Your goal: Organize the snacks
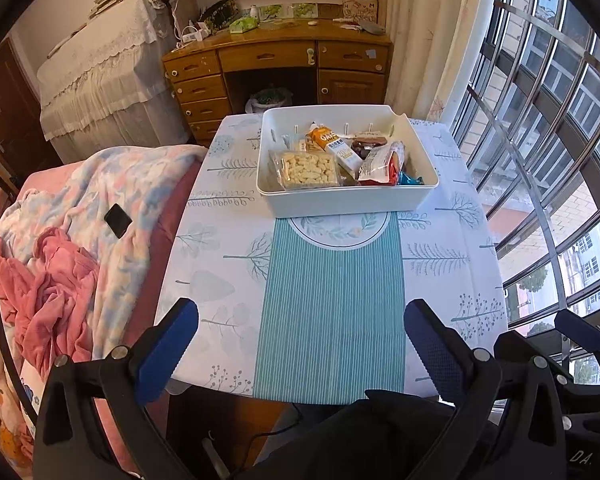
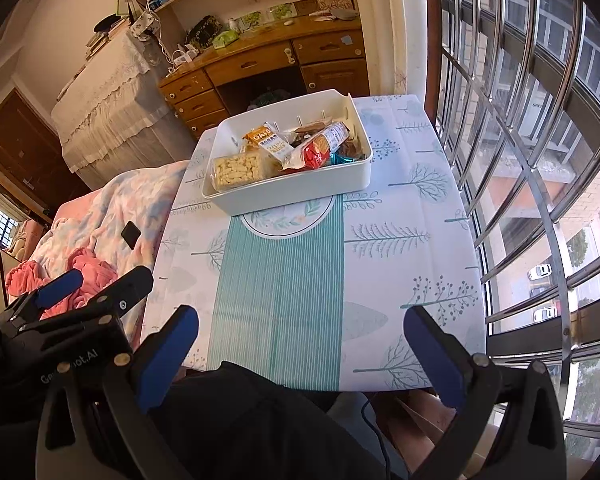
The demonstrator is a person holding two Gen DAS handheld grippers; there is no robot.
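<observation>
Snacks gathered in a white bin [image 1: 340,200] at the far end of the counter [image 1: 440,248], both grippers wide and empty

The left gripper [image 1: 300,344] and right gripper [image 2: 300,348] hang over the counter's near edge, well apart from the bin. Inside lie a clear pack of pale puffed pieces [image 1: 306,168], an orange carton [image 1: 332,144] reading "OATS" with smaller print too fine to read, and a red-and-white packet [image 2: 320,148], perhaps biscuits. The left gripper's body shows part of a white logo ending ".AI"
</observation>
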